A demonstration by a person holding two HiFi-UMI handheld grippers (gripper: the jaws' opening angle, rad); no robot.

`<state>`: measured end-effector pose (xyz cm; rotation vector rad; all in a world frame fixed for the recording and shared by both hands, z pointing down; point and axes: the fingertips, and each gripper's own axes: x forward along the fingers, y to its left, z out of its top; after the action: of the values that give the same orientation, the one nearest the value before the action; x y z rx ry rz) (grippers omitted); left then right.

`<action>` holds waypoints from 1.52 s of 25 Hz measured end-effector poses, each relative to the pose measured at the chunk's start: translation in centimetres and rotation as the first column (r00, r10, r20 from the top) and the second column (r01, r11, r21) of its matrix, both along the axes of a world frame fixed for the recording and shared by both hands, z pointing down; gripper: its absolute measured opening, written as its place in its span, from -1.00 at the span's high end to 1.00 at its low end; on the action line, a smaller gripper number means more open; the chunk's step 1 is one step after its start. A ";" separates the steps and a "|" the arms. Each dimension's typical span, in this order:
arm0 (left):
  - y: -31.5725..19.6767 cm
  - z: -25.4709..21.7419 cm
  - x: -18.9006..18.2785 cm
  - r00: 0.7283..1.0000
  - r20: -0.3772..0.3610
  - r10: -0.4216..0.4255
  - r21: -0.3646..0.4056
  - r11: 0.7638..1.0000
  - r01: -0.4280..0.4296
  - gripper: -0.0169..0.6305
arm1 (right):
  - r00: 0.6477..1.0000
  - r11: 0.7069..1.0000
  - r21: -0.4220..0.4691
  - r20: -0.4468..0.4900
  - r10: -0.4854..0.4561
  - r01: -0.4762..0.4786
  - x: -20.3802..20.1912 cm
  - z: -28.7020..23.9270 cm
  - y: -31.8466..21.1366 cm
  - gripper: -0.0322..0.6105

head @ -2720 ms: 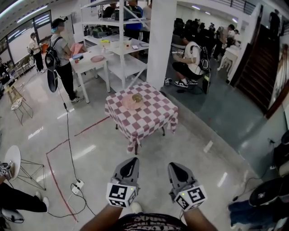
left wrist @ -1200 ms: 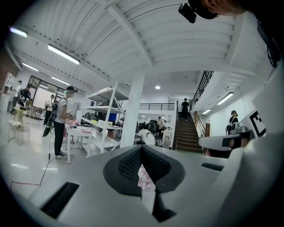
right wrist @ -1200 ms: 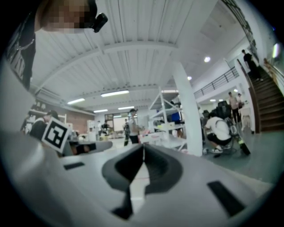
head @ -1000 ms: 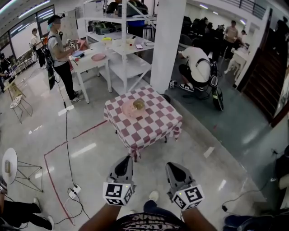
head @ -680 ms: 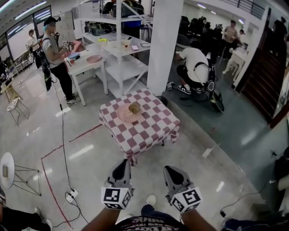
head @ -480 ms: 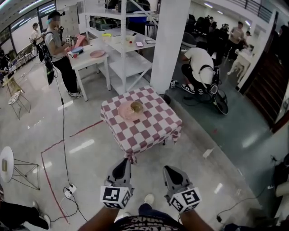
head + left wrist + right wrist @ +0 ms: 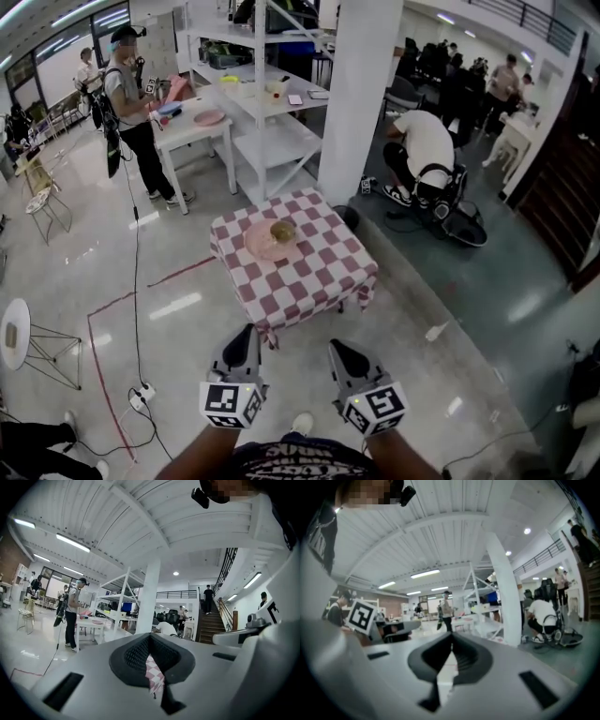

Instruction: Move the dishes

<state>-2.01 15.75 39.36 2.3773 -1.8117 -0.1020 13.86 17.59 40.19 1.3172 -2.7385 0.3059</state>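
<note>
A pink plate [image 7: 268,242] with a brownish bowl [image 7: 282,231] on it sits on a small table with a red-and-white checked cloth [image 7: 309,272] ahead of me in the head view. My left gripper [image 7: 246,336] and right gripper [image 7: 337,349] are held side by side low in that view, well short of the table, both shut and empty. In the left gripper view, a strip of the checked cloth [image 7: 153,672] shows through the slit between the closed jaws. The right gripper view has only floor beyond its closed jaws.
A white pillar [image 7: 359,94] and white shelving [image 7: 267,103] stand behind the table. A person [image 7: 131,103] stands at a white table [image 7: 192,127] with another pink plate [image 7: 208,117]. Another person [image 7: 427,150] crouches at the right. Cables and a power strip [image 7: 136,398] lie on the floor at the left.
The checked table has come nearer and sits more central in the head view. Both grippers have kept side by side, shut, and sit slightly lower in the picture.
</note>
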 end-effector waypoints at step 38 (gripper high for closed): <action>-4.4 1.0 -1.2 0.977 0.007 -0.212 -0.053 0.976 0.212 0.87 | 0.999 0.998 -0.055 -0.026 0.030 -0.031 5.7 2.6 -6.7 0.79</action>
<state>-3.17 11.36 40.38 2.1429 -2.0374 -0.0745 19.52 10.86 42.80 1.3406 -2.6715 0.3626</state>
